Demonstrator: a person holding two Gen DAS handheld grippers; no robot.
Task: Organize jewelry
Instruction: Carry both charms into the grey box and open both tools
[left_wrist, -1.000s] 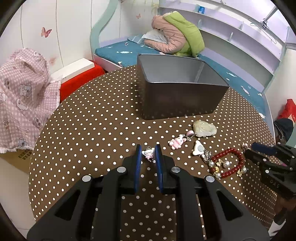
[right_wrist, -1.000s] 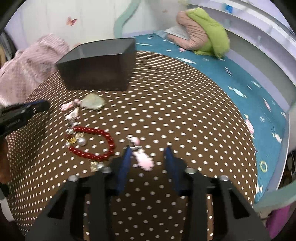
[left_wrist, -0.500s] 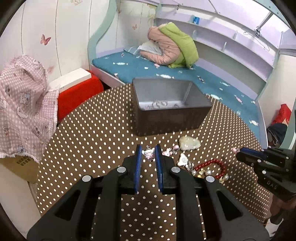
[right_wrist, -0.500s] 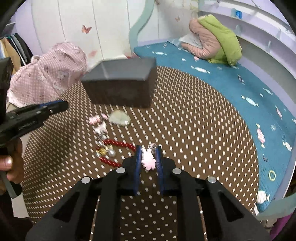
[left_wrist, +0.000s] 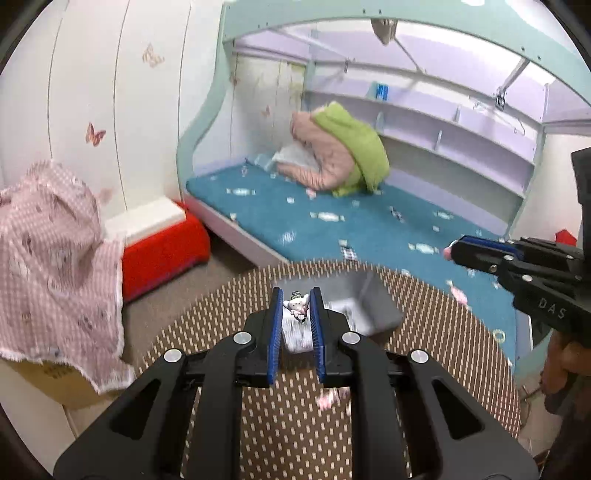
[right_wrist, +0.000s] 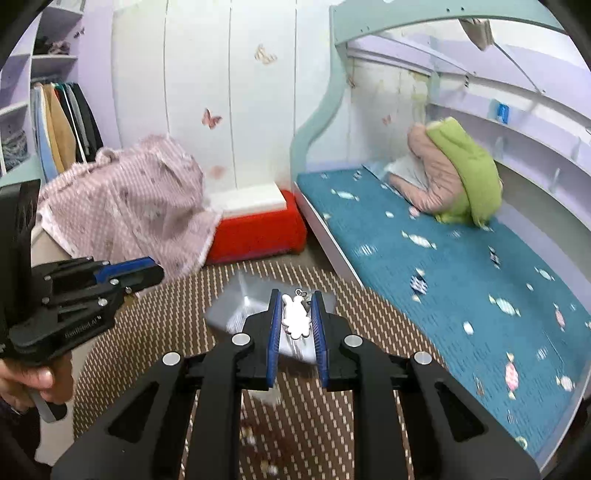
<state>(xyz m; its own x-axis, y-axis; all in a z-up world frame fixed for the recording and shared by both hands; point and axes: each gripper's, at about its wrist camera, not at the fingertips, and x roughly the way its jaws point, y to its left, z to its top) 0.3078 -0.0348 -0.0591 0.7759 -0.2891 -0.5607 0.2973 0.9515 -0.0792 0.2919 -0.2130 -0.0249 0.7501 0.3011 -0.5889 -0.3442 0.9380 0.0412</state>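
Note:
My left gripper is shut on a small white bunny charm and holds it high above the dotted brown table. My right gripper is shut on a pale pink bunny charm, also lifted high. The grey box stands on the table below and ahead of both grippers; it also shows in the right wrist view, blurred by motion. The right gripper shows from the side in the left wrist view. The left gripper shows at the left of the right wrist view.
Blurred loose jewelry lies on the table under the grippers. A bed with a teal cover, a red box and a pink dotted cloth stand beyond the table's edge.
Both grippers have risen well above the table with their charms and tilted up toward the room. The right gripper closed on the pink charm about a second ago.

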